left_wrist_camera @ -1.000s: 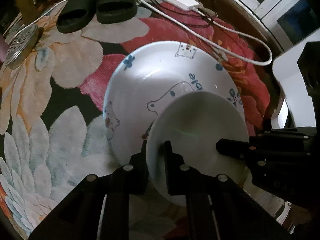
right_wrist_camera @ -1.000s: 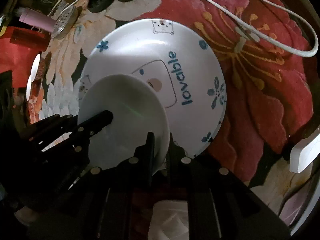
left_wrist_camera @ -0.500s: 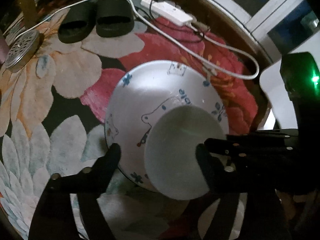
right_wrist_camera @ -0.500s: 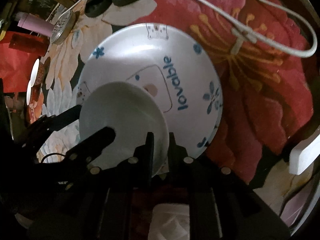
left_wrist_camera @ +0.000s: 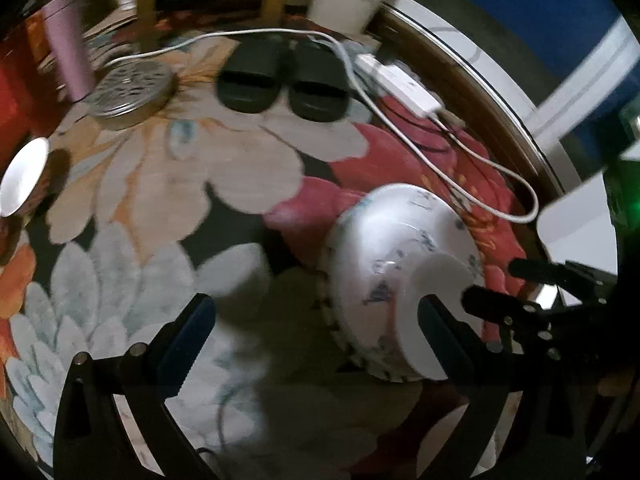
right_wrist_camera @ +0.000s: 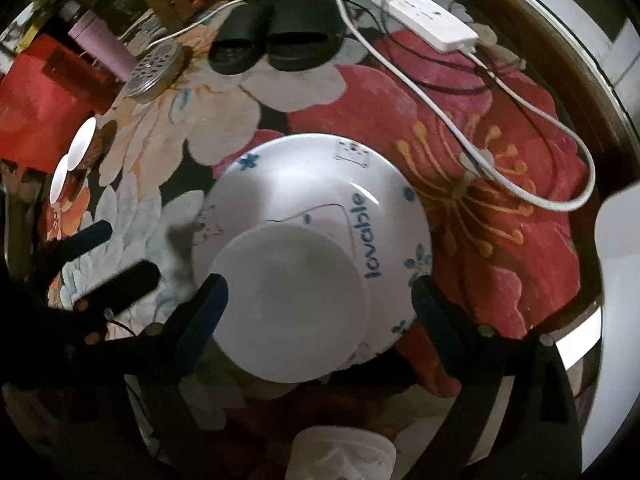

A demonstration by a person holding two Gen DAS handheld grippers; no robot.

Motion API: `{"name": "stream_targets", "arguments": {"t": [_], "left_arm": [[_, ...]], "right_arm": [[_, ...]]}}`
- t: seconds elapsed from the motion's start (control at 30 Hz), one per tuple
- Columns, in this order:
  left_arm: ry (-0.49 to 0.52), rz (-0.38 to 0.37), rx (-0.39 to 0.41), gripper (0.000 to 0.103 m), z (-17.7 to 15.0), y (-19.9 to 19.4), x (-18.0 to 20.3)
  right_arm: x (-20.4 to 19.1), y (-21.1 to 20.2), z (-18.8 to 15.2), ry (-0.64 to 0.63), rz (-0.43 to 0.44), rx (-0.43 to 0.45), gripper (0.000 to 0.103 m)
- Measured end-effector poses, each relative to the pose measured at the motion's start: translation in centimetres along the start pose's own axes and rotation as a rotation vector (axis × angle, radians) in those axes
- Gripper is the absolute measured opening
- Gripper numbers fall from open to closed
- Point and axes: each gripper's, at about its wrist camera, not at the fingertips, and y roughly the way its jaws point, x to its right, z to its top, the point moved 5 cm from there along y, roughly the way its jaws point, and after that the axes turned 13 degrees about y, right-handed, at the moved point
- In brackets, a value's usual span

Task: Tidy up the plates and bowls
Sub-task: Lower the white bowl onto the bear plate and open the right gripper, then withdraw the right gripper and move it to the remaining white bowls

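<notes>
Around you: floral rug (right_wrist_camera: pixel 500 240), black slippers (right_wrist_camera: pixel 272 46), white power strip (right_wrist_camera: pixel 428 20) with cable, perforated metal lid (right_wrist_camera: pixel 154 68) | Task: small plain bowl (right_wrist_camera: pixel 288 304) sits on the "lovable" plate (right_wrist_camera: pixel 320 184), on the rug | Your left gripper (left_wrist_camera: pixel 316 316) and right gripper (right_wrist_camera: pixel 320 292) point steeply down, jaws opening wide, gripping nothing; the bowl lies between the right jaws.

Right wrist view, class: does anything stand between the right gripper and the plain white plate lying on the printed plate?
Nothing visible does. The right gripper is opening, straddling the plain white plate, which rests on the printed plate.
</notes>
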Motion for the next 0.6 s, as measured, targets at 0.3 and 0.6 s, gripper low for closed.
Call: {"name": "stream_targets", "arguments": {"t": [0.3, 0.6], "left_arm": [[-0.059, 0.042, 0.003, 0.101, -1.5, -1.7, -4.3], [-0.079, 0.075, -0.004, 0.101, -3.1, -2.7, -6.9]], "right_arm": [[-1.9, 0.2, -0.6, -0.035, -0.006, -0.003, 0.094], [-3.8, 0.4, -0.9, -0.057, -0.003, 0.004, 0.094]]}}
